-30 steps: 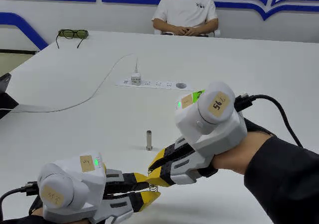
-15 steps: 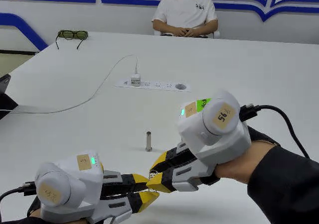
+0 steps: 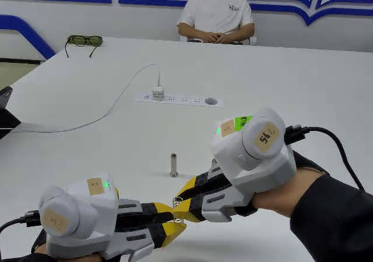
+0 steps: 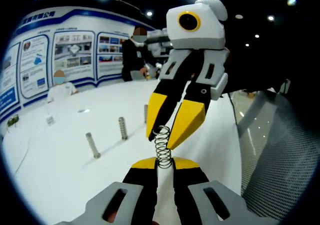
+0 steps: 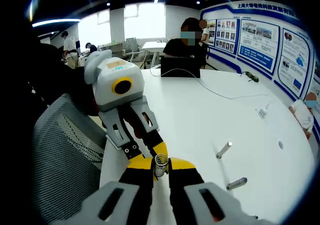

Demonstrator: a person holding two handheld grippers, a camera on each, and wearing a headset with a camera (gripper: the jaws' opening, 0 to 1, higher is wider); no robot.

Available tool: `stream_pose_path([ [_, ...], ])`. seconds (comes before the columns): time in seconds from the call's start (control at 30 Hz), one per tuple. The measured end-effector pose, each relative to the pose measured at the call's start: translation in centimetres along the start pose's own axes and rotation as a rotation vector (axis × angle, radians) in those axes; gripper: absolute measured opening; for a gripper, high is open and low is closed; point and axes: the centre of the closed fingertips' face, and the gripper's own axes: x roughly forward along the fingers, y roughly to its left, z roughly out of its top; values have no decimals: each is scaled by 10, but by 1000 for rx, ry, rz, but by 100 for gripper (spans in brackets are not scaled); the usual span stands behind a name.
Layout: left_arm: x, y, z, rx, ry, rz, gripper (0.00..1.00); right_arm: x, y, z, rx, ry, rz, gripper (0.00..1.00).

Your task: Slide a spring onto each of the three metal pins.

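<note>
White table [image 3: 280, 81]. My left gripper [image 4: 159, 164] and right gripper [image 4: 164, 135] meet tip to tip, both pinched narrow. Bare upright pin [image 3: 173, 165] stands just beyond them, right gripper nearer. Spring [image 4: 161, 145] is held at both ends, axis along my left jaws.

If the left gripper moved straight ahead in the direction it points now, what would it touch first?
The right gripper, almost at once: its jaws sit directly ahead, at the far end of the spring that the left gripper holds. The metal pins stand aside from that line.
</note>
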Motion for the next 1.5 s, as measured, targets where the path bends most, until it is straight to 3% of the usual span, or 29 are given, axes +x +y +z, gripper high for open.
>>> stream_pose_path([
  [0.17, 0, 0, 1, -3, -5, 2, 10, 1, -1, 1, 9, -7, -1, 12],
  [0.43, -1, 4, 4, 48, -15, 22, 12, 0, -4, 5, 21, -22, -8, 12],
  [0.67, -1, 7, 6, 49, -24, 36, 18, 0, -6, 7, 22, -26, -12, 12],
  [1.5, -11, 30, 5, -16, -53, 139, 52, -5, -30, 14, 42, -43, -64, 12],
])
